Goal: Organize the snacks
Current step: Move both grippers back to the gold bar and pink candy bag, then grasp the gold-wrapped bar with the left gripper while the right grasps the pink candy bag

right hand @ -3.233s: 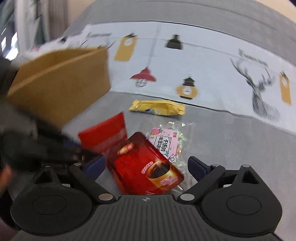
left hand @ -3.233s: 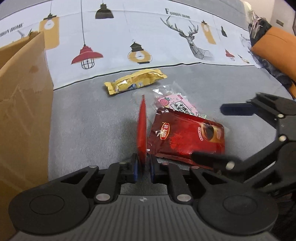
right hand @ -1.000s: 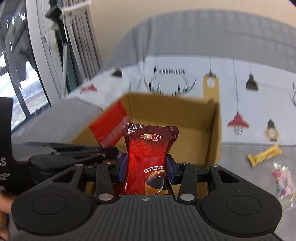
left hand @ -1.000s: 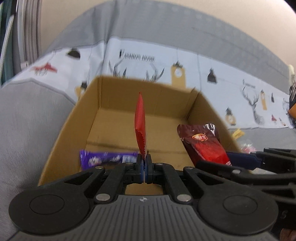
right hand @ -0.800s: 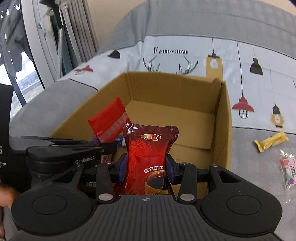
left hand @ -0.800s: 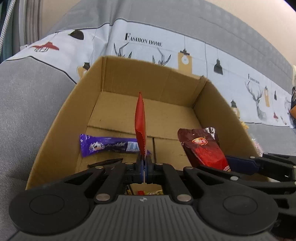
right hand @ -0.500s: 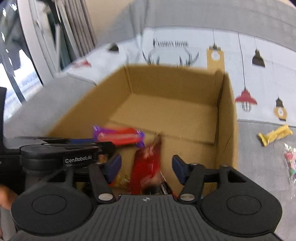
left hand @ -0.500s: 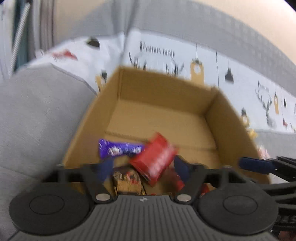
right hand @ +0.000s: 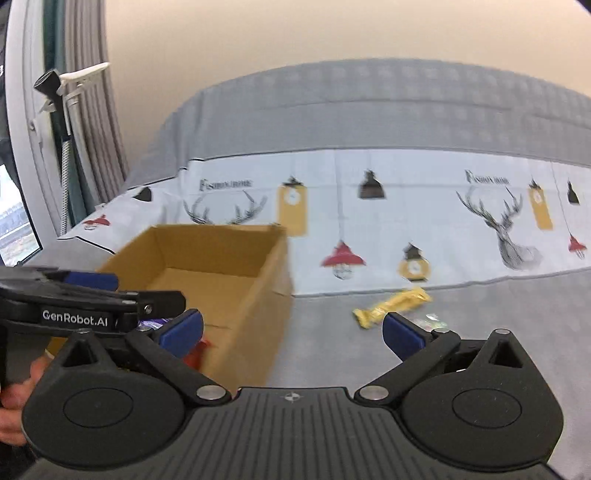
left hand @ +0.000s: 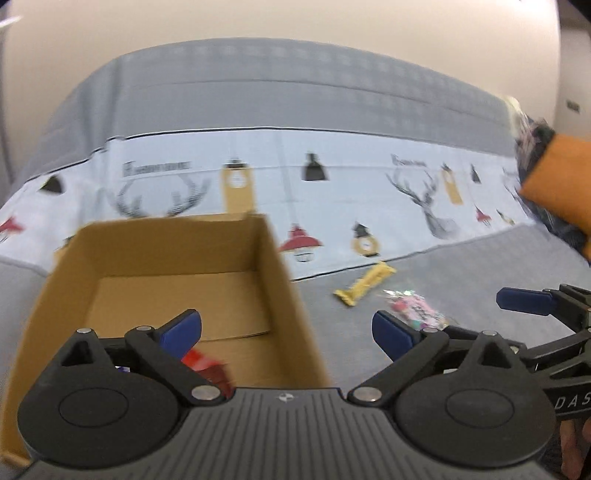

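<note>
Left gripper jaws spread apart and empty, right gripper jaws likewise apart, cardboard box beneath the left jaws holding a red packet, yellow snack bar and pink candy bag on the grey sofa seat beyond the right jaws, near the patterned cloth edge.

Grey sofa, ribbed backrest. White printed cloth across the seat, bearing deer heads, hanging lamps and lettering. Orange cushion at the right end. Beige wall behind. Grey curtain and window frame at left.
</note>
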A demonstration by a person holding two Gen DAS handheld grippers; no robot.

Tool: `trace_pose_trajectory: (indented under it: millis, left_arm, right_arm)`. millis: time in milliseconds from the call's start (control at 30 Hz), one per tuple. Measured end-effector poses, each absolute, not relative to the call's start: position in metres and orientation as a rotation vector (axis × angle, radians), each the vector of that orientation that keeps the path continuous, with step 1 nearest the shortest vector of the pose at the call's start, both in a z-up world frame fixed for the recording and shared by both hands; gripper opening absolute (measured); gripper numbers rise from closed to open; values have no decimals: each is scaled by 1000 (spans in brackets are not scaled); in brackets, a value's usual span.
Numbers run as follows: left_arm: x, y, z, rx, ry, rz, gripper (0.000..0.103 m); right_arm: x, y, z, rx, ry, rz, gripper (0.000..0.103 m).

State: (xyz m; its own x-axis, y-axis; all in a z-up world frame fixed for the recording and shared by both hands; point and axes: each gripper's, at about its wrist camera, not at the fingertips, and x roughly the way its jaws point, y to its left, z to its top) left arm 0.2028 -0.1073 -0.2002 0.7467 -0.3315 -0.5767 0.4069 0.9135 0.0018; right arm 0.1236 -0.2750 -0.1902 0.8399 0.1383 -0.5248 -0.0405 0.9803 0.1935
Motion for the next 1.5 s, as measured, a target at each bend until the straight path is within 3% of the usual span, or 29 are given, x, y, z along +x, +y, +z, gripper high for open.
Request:
trace_pose_trajectory:
  millis: [500, 900, 933, 1033, 1100, 1167, 1200, 1233, 1333, 1467, 1500]
  left_arm:
    - [268, -250, -254, 294, 686, -468, 100]
    - [343, -308, -315, 376, 798, -486, 98]
    - [349, -315, -323, 400, 797, -491, 95]
    - [369, -329, -350, 452, 838, -492, 66]
    - [376, -330, -358, 437, 846, -501, 56]
    - [377, -331, -358, 452, 833, -517, 23]
    - [376, -332, -359, 472, 832, -520, 23]
    - [374, -331, -360, 485, 833, -524, 23]
    - [362, -321, -357, 472, 868, -530, 23]
    - [331, -299, -347, 360, 983, -546, 23]
    - [317, -291, -344, 333, 1006, -558, 23]
  right_arm:
    - [173, -402, -284, 259, 631, 6, 103]
    - [247, -414, -354, 190, 786, 79, 102]
    - [251, -412, -359, 172, 812, 86, 102]
    - [251, -399, -370, 5, 820, 70, 102]
    - [253, -403, -371, 48, 838, 73, 102]
    - [251, -406, -369, 45, 839, 63, 96]
    - [251, -409, -366, 56, 836, 53, 86]
    - [249, -413, -363, 72, 828, 40, 65]
    - [244, -422, -353, 97, 805, 1, 28]
    - [228, -425, -341, 102, 790, -26, 0]
    - [223, -426, -339, 108, 799, -23, 0]
